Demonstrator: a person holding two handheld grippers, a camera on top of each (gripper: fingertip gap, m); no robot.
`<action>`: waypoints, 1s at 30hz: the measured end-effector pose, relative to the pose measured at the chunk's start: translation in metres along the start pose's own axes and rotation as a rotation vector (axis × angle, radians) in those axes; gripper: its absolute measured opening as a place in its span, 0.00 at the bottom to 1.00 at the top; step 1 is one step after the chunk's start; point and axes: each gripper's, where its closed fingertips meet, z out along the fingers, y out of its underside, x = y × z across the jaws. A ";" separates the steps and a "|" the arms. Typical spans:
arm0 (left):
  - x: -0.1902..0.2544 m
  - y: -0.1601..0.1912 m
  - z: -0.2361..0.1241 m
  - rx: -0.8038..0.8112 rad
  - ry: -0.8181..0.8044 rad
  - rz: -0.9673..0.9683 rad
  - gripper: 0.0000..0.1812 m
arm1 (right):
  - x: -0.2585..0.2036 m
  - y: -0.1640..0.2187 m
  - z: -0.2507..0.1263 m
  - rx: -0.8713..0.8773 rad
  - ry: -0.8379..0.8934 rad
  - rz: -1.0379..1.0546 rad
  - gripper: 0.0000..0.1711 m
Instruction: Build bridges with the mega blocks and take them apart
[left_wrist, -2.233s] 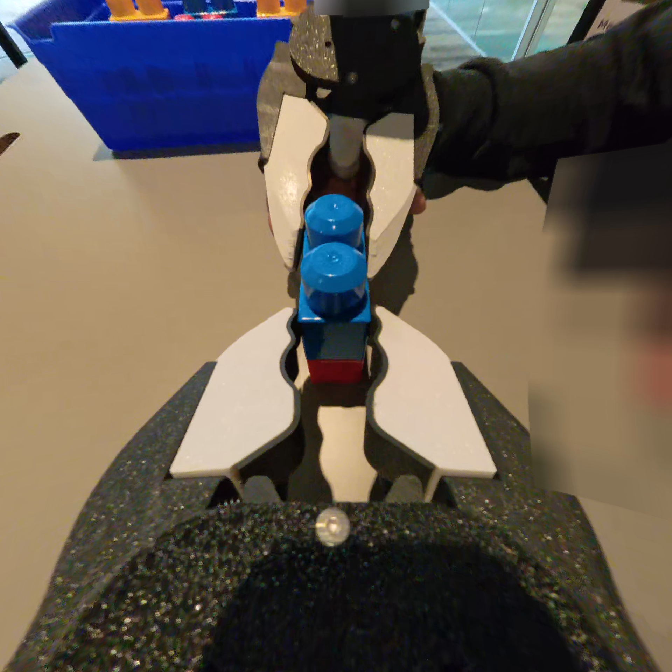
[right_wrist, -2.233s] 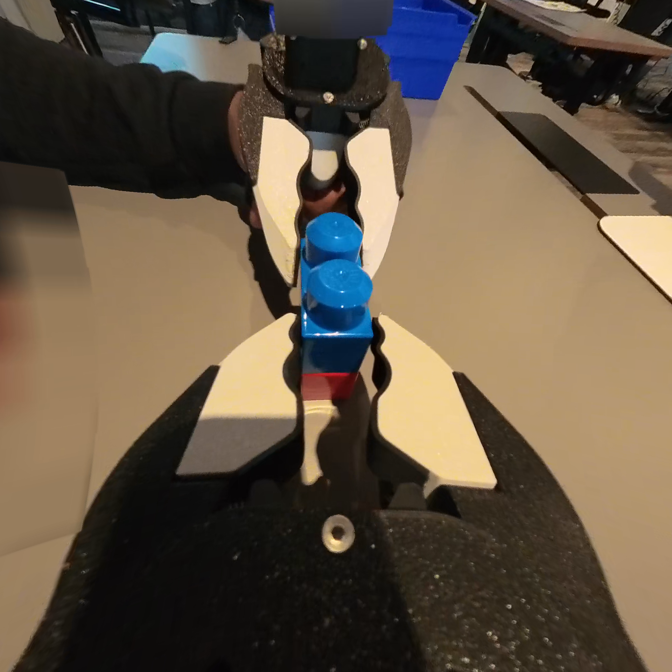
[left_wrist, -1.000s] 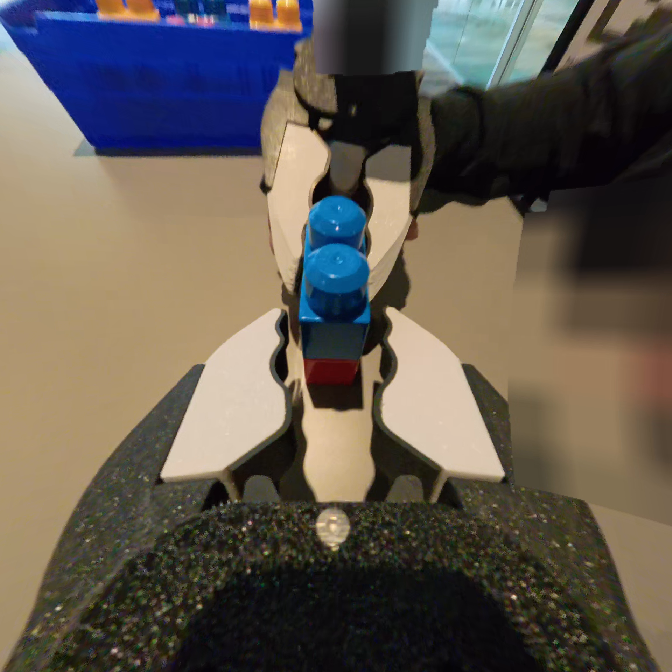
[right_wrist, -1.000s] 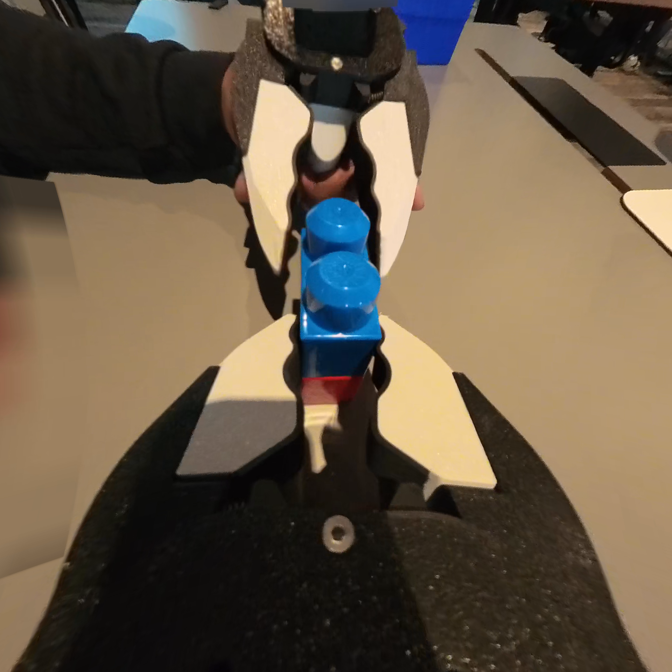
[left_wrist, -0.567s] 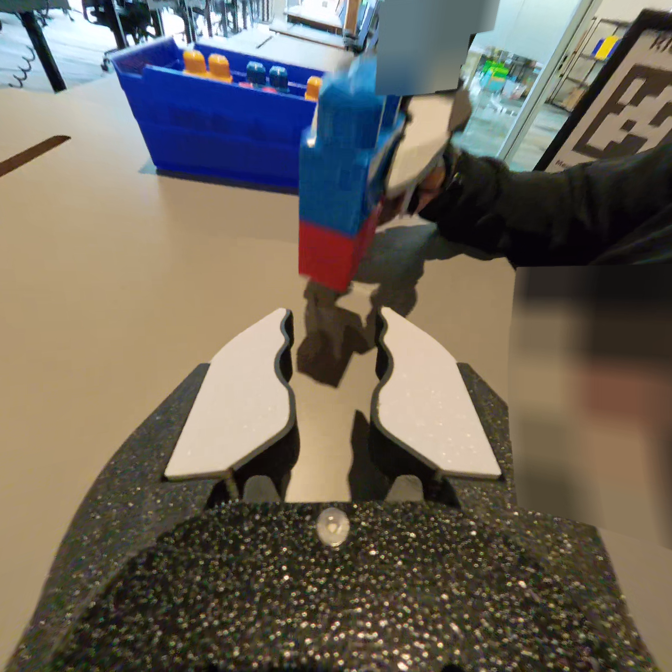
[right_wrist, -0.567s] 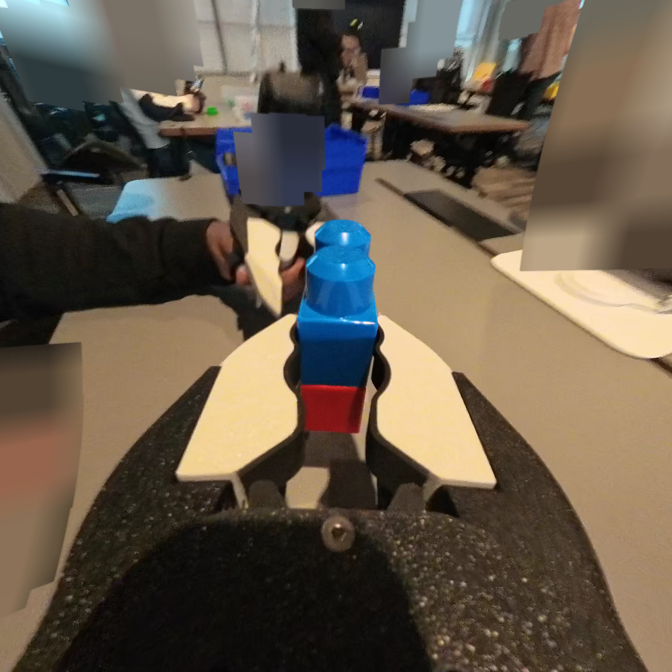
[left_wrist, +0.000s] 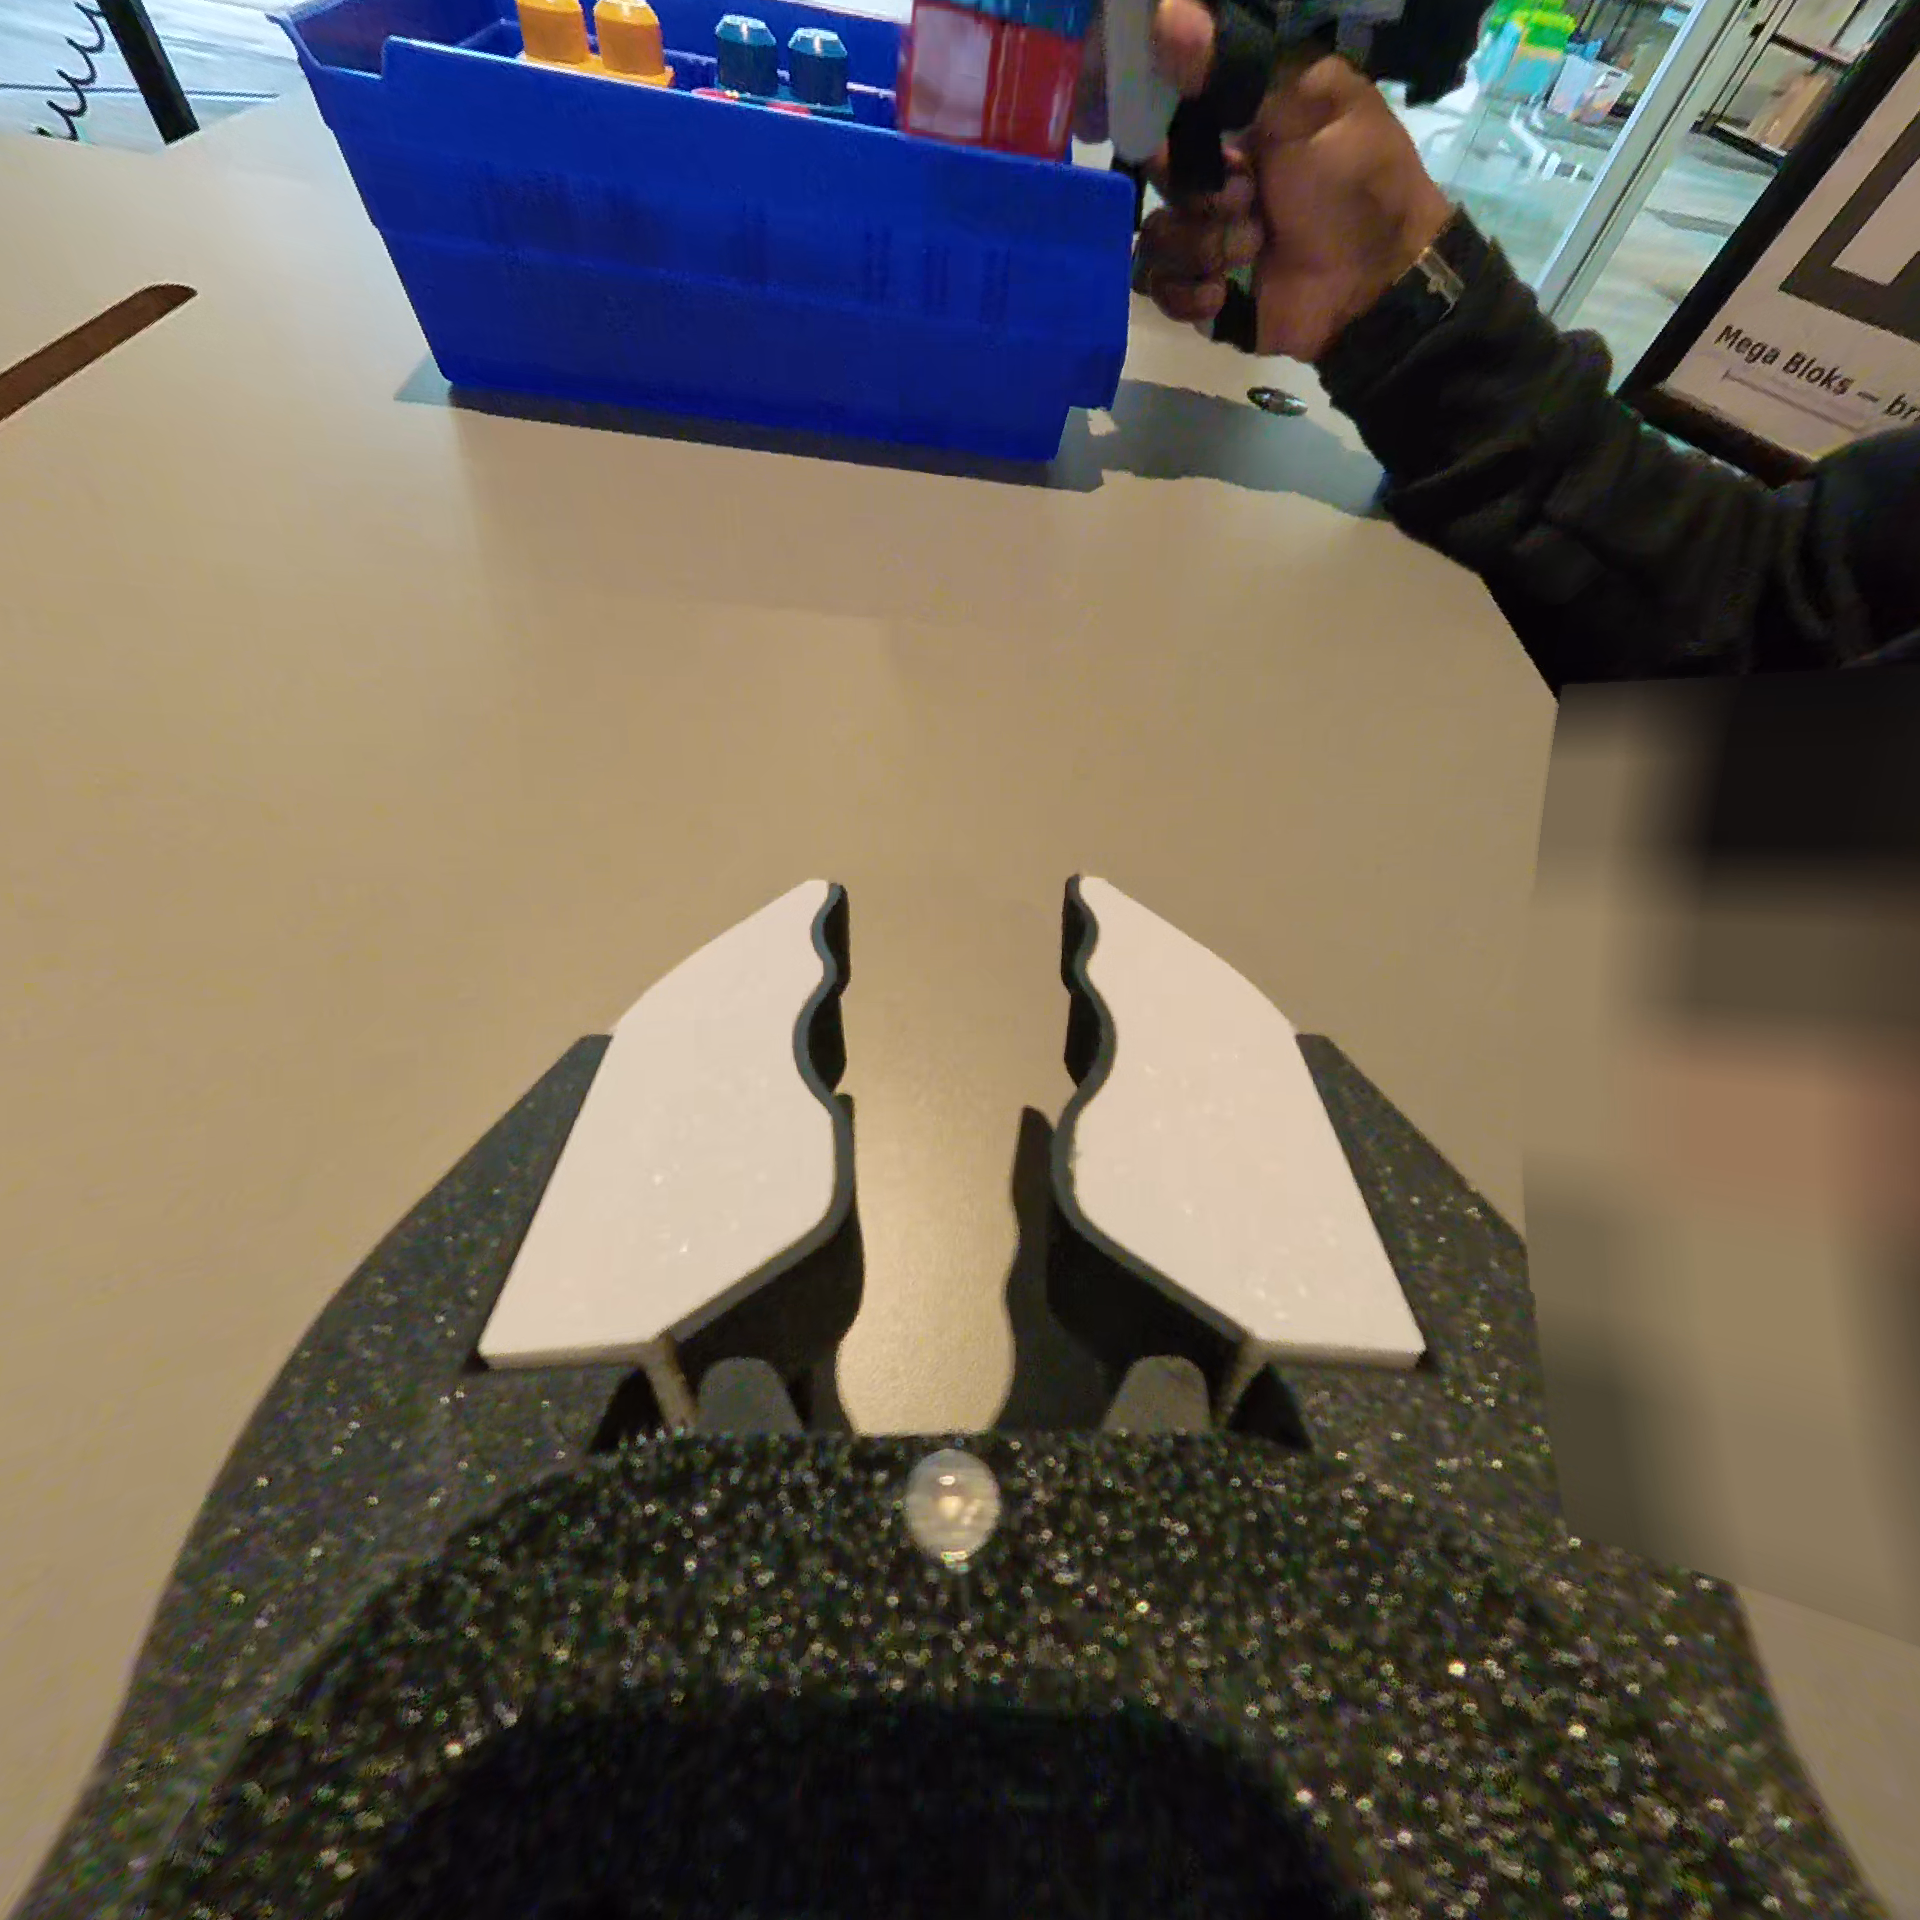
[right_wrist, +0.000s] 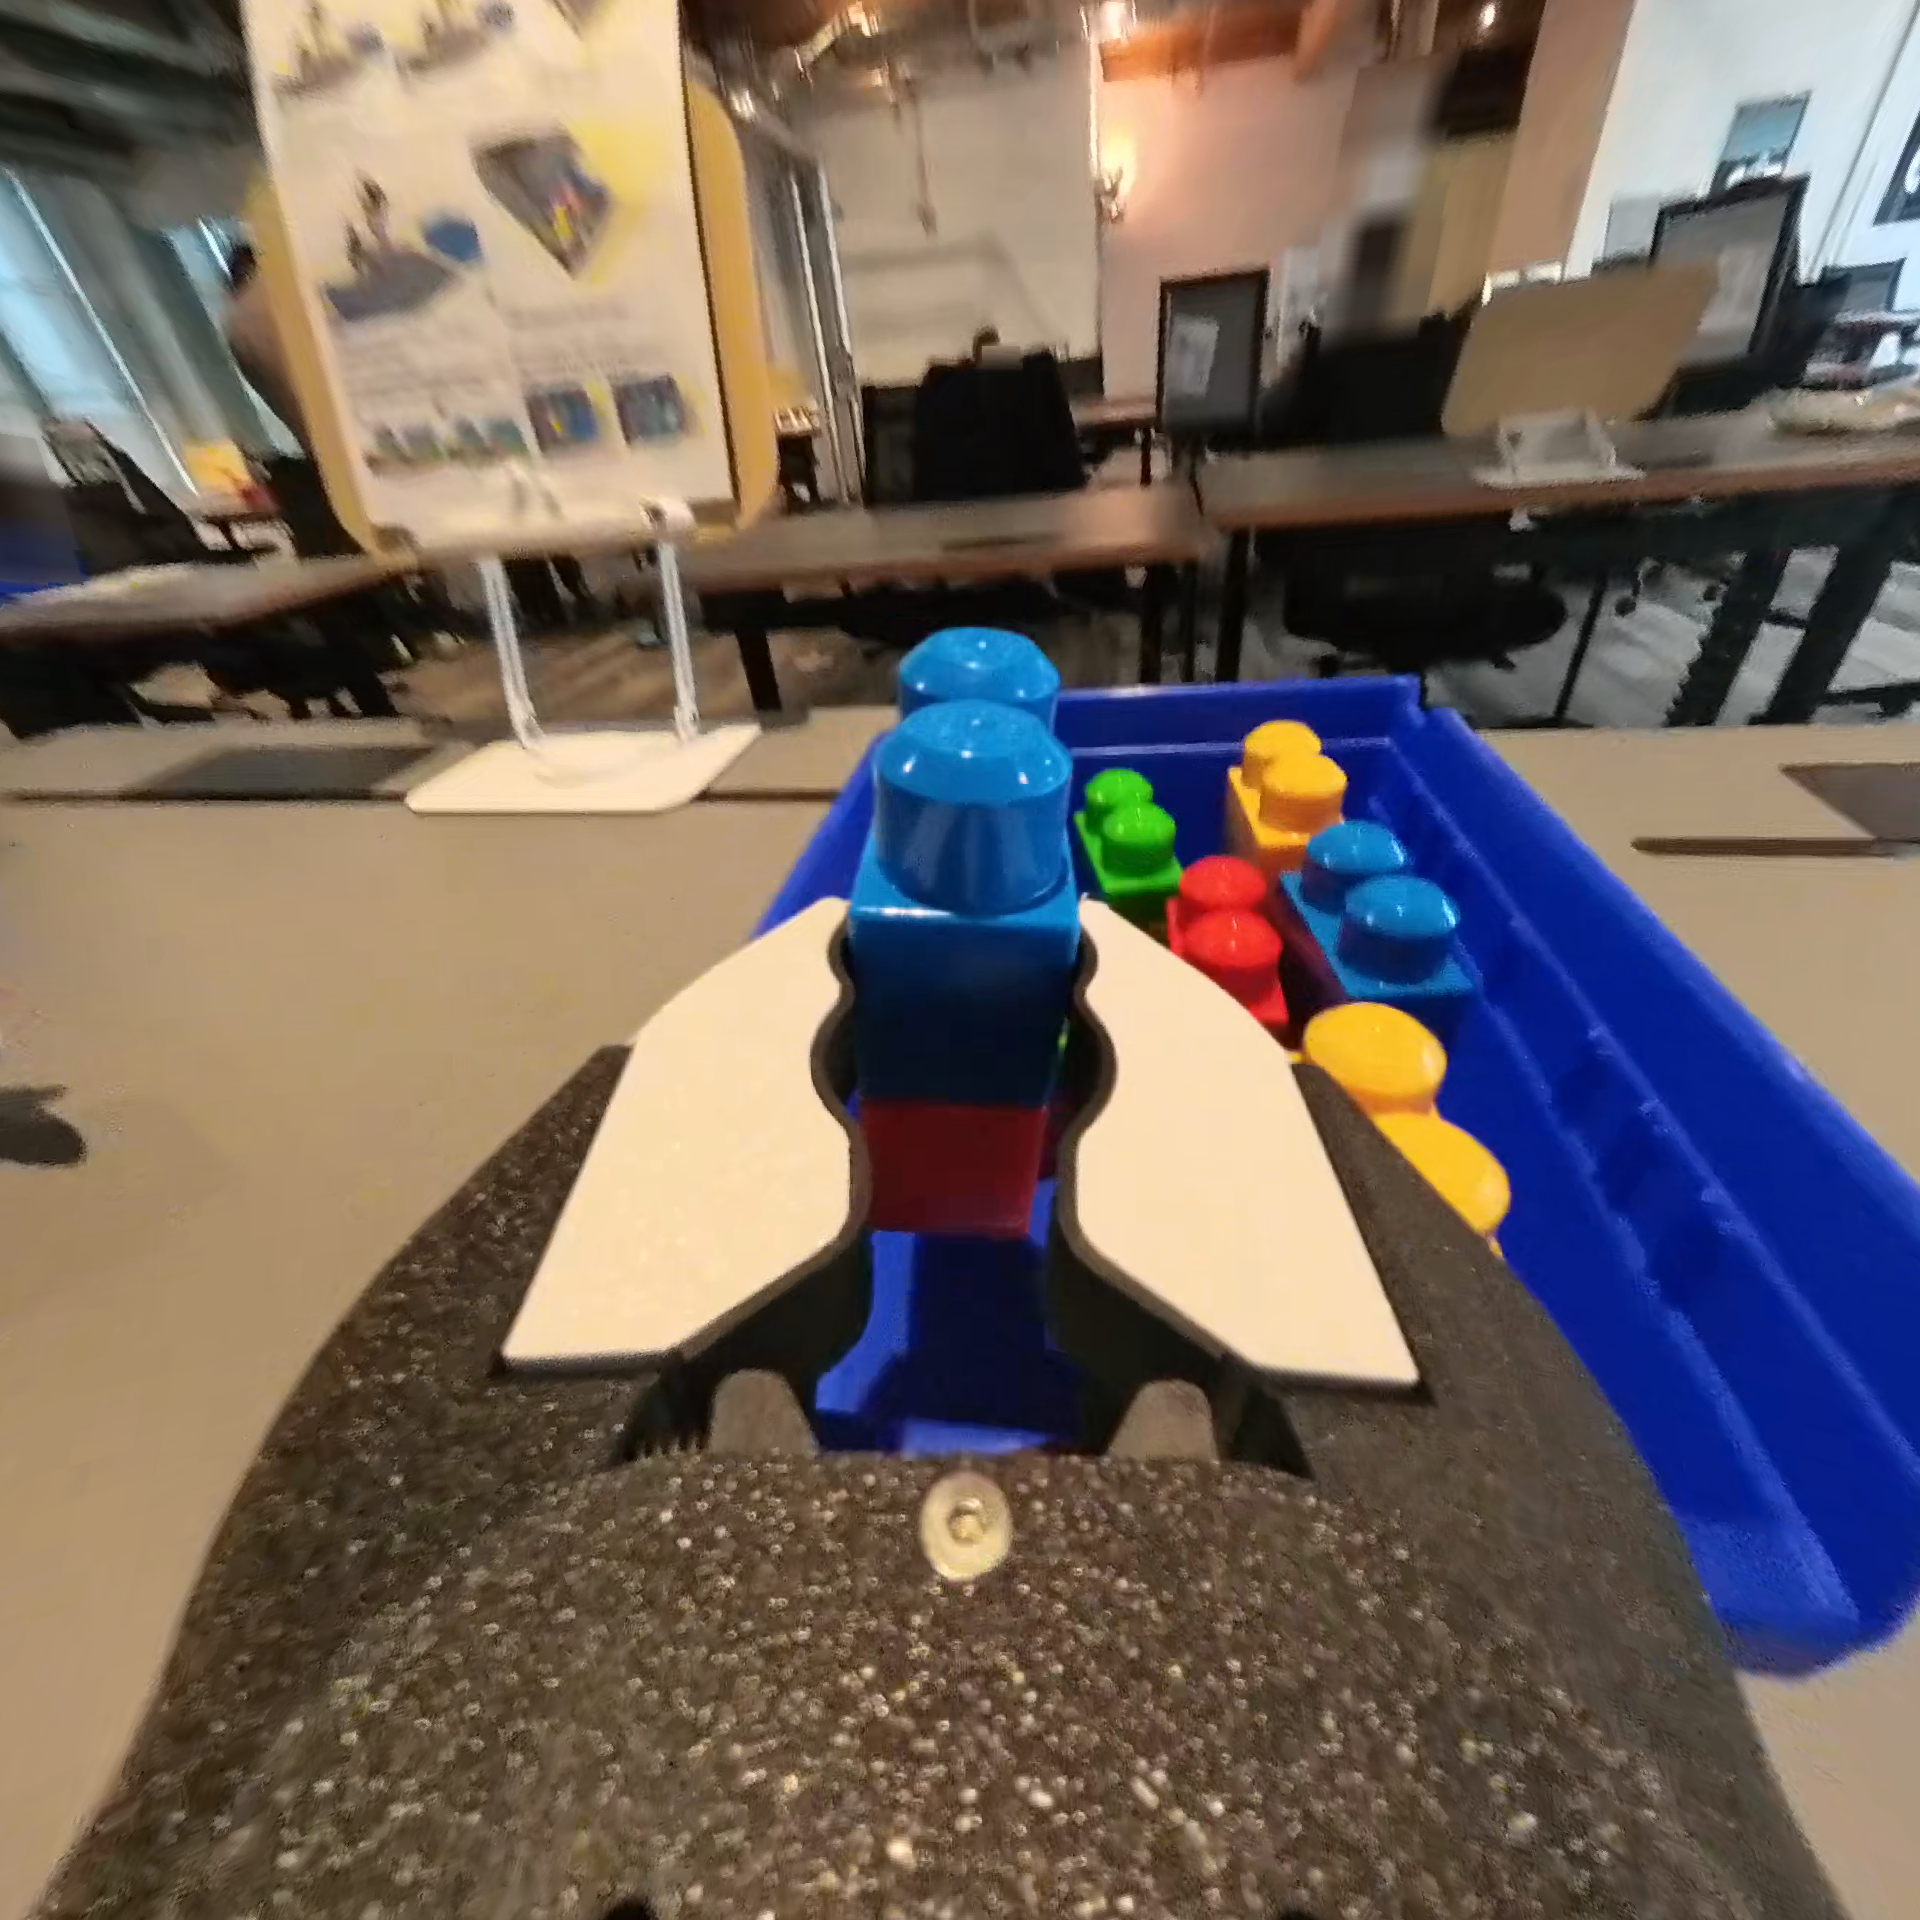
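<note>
My right gripper (right_wrist: 961, 925) is shut on a blue block (right_wrist: 961, 935) stacked on a red block (right_wrist: 951, 1169). It holds the stack in the air over the near left corner of the blue bin (right_wrist: 1621, 1143). In the left wrist view the stack's red block (left_wrist: 982, 78) shows at the top, above the bin (left_wrist: 748, 270), held by a person's hand (left_wrist: 1299, 197). My left gripper (left_wrist: 951, 894) is open and empty, low over the bare tan table (left_wrist: 520, 675).
The bin holds green (right_wrist: 1127, 831), red (right_wrist: 1231, 935), blue (right_wrist: 1371, 925) and orange (right_wrist: 1283, 790) blocks, plus an orange one (right_wrist: 1382, 1070) near my right finger. A sign on a white stand (right_wrist: 582, 774) sits at the back left. A dark sleeve (left_wrist: 1610, 520) crosses the table's right side. Spacing between my two grippers at the tips: around 35 cm.
My left gripper let go of the block stack and opened. My right gripper lifted the stack off the table and carried it over to the blue bin.
</note>
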 end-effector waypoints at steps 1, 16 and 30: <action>0.000 0.000 0.000 -0.002 0.001 0.000 0.21 | 0.001 0.003 0.000 -0.019 0.011 -0.014 0.21; 0.004 0.008 0.006 -0.068 -0.001 0.027 0.21 | 0.020 0.059 0.017 -0.293 0.085 -0.063 0.21; 0.006 0.009 0.008 -0.082 0.005 0.033 0.21 | 0.020 0.063 0.018 -0.346 0.128 -0.120 0.22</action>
